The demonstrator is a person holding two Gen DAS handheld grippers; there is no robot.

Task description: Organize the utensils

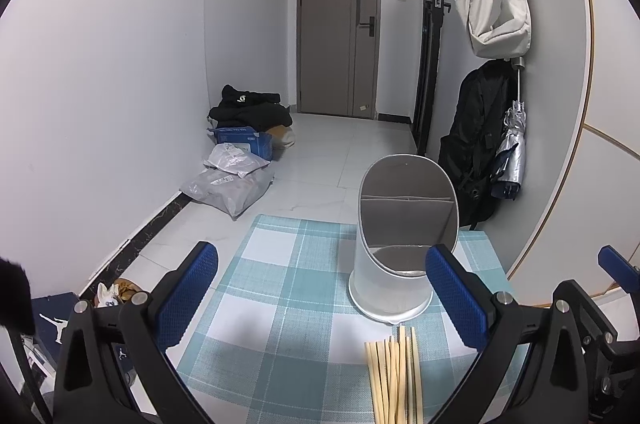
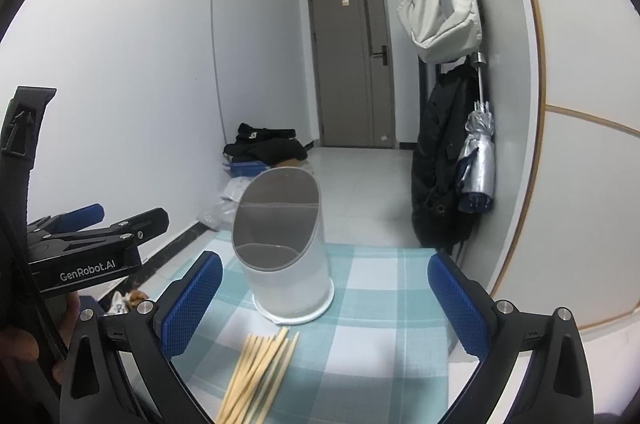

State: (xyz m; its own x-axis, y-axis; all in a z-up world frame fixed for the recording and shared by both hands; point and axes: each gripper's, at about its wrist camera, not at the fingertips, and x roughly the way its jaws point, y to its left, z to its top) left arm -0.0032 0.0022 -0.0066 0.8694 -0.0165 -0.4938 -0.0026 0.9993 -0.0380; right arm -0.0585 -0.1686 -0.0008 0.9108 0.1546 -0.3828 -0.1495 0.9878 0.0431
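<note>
A bundle of pale wooden chopsticks lies on the blue-and-white checked table mat, just in front of a white utensil holder with a slanted grey-lined mouth and an inner divider. My left gripper hovers above the mat, open and empty, the holder near its right finger. In the right wrist view the chopsticks lie between the wide-open fingers of my right gripper, with the holder standing beyond them. The left gripper shows at the left, held by a hand.
The mat covers a small table next to a curved white wall panel. Bags and parcels lie on the tiled floor by the left wall. A black backpack, umbrella and pale bag hang at right.
</note>
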